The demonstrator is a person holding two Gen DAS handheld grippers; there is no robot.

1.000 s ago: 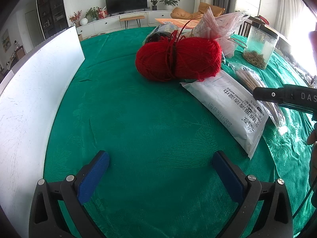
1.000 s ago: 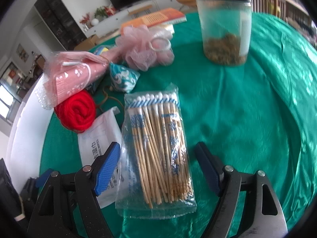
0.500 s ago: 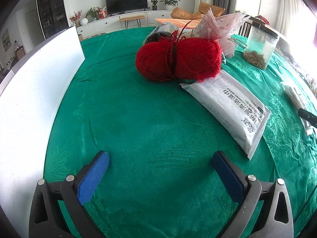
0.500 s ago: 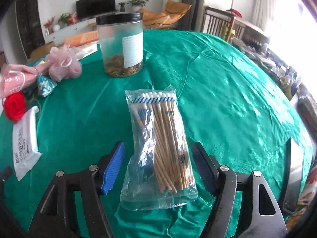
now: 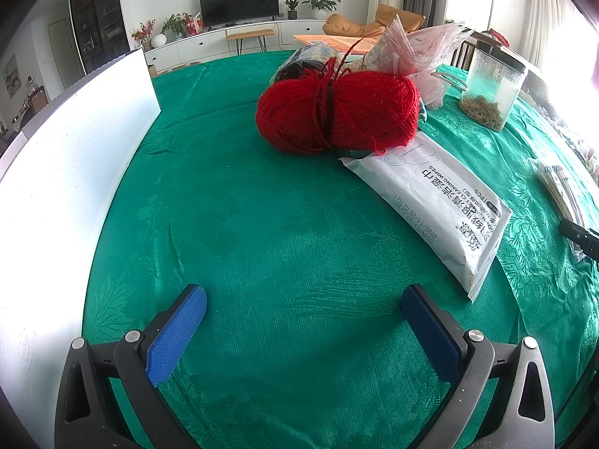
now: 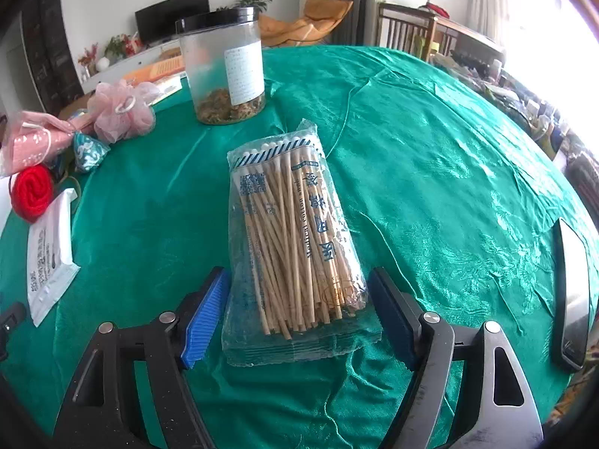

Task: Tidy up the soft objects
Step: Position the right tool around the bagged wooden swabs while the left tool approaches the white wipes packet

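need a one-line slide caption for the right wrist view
Open right gripper straddles the near end of a cotton swab bag lying on the green tablecloth, lidded jar behind.

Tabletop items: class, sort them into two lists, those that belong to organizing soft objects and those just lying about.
Belong to the job:
red yarn
wipes pack
pink mesh pouf
cotton swab bag, between the open right gripper fingers

Lying about:
plastic jar
white board

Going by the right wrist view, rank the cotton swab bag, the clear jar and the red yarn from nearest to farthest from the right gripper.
1. Cotton swab bag: between the open fingers of the right gripper, on the green tablecloth.
2. Red yarn: far to the left edge.
3. Clear jar: straight ahead, beyond the bag; close to the yarn in range, so this order is tentative.
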